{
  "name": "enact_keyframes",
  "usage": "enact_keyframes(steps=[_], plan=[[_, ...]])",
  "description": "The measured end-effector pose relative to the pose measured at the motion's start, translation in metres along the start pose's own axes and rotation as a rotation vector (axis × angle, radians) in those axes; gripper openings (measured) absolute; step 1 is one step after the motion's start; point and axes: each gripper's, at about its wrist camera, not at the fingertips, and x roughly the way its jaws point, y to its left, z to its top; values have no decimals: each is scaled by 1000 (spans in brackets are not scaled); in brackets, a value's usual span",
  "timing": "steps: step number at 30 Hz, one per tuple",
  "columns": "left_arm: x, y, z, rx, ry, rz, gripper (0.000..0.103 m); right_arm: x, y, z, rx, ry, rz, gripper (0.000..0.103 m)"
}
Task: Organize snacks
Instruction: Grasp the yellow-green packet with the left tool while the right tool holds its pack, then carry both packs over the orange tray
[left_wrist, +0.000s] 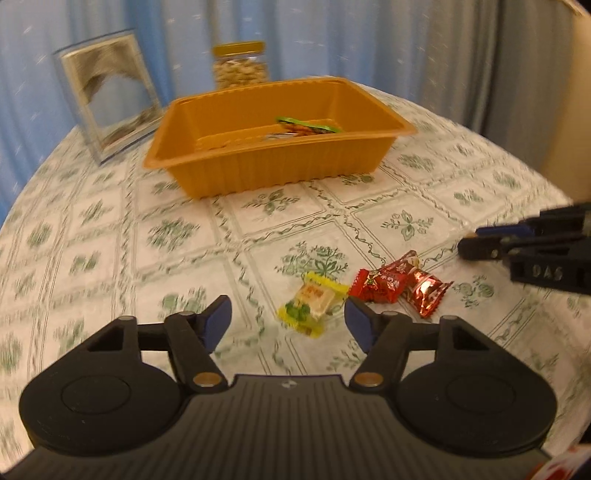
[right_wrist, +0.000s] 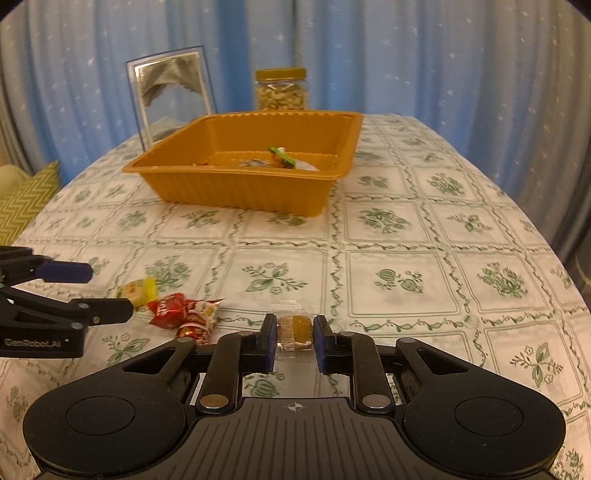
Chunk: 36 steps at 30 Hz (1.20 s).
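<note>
- My right tool (right_wrist: 294, 338) has its blue pads narrowed around a clear-wrapped golden snack (right_wrist: 294, 328), near the table's front edge. The pads sit just beside the wrapper's sides; I judge it gripped or nearly so, but I cannot tell whether it has left the tablecloth.
- My left tool (left_wrist: 287, 320) is spread wide and holds nothing. It hovers over the yellow candy (left_wrist: 313, 302), which lies flat on the table (right_wrist: 406, 229) between the pads' line of reach.
- Just beside the yellow candy, toward the right tool, lie two red candies (left_wrist: 391, 284), touching each other.
- The orange tray (right_wrist: 236, 192) stands toward the far edge of the table. It already has at least one green-and-orange wrapped snack (right_wrist: 282, 158) inside, with something pale and clear near it that I cannot make out.
- Behind the tray stand a jar of nuts (right_wrist: 281, 90) and a picture frame (right_wrist: 171, 90), both untouched.
- As I judge it, the job is barely begun: one or two pieces are in the tray, four are out in front.
</note>
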Motion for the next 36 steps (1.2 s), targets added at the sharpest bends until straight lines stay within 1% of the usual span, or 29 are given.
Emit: enact_keyframes(steps=[2,4,7,9,10,11,15,18,24,28,31,36], plan=[[7,-2,3,55,7,-9,53,0,-1,0,5,-2,-3,21],[12,-2,4,86,13,-18,48,1,-2,0,10,-2,-2,21],[15,0,7,70,16,-51,41,2,-2,-1,16,-1,-3,21],[15,0,7,58,19,-70,32,3,-3,-1,21,-1,-2,21],[15,-1,8,48,23,-83,25,3,-3,-1,24,-1,-2,21],[15,-2,8,38,28,-90,20,3,-3,-1,26,-1,-1,21],[10,-8,9,2,49,-55,19,0,-2,1,34,-11,3,21],[3,-11,5,-43,54,-6,19,-7,1,4,34,-27,5,21],[-27,-13,-3,-173,44,40,19,-30,9,4,46,-56,25,21],[-49,-19,-10,-241,40,44,19,-50,12,-1,94,-56,53,21],[-67,-25,-15,-275,30,44,19,-65,14,-7,116,-55,52,21],[-94,-33,-20,-293,7,48,19,-89,21,-15,118,-60,46,21]])
